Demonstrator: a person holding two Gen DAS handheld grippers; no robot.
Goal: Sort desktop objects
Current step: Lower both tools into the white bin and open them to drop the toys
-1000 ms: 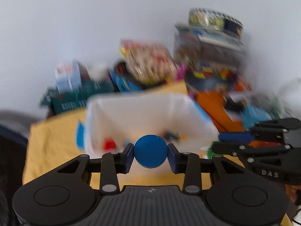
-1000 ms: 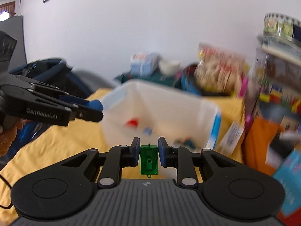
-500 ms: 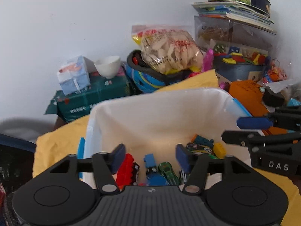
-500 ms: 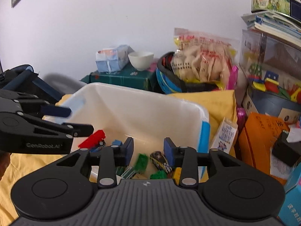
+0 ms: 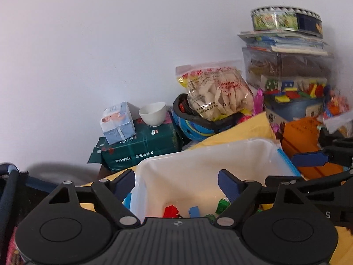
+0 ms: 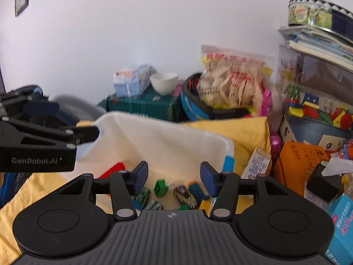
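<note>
A white plastic bin (image 5: pixel 198 161) stands on the yellow cloth, also in the right wrist view (image 6: pixel 167 137). It holds small toys: a red brick (image 5: pixel 171 211), a blue piece (image 5: pixel 193 211), a green brick (image 6: pixel 160 188) and toy cars (image 6: pixel 184 195). My left gripper (image 5: pixel 176 184) is open and empty above the bin's near left rim. My right gripper (image 6: pixel 174 175) is open and empty above the bin's near side. Each gripper shows in the other's view: the right (image 5: pixel 308 159) and the left (image 6: pixel 44 132).
Behind the bin are a green package (image 5: pixel 141 152) with a tissue box (image 5: pixel 118 122) and white bowl (image 5: pixel 152 113), a snack bag (image 5: pixel 218 92) in a blue helmet, stacked boxes with a tin (image 5: pixel 285 21), an orange box (image 6: pixel 297 161). A yellow cloth (image 6: pixel 242 132) covers the table.
One second ago my left gripper held a blue ball and my right a green brick. Both opened over the bin, dropped them in, and have since opened wider and drawn back a little.
</note>
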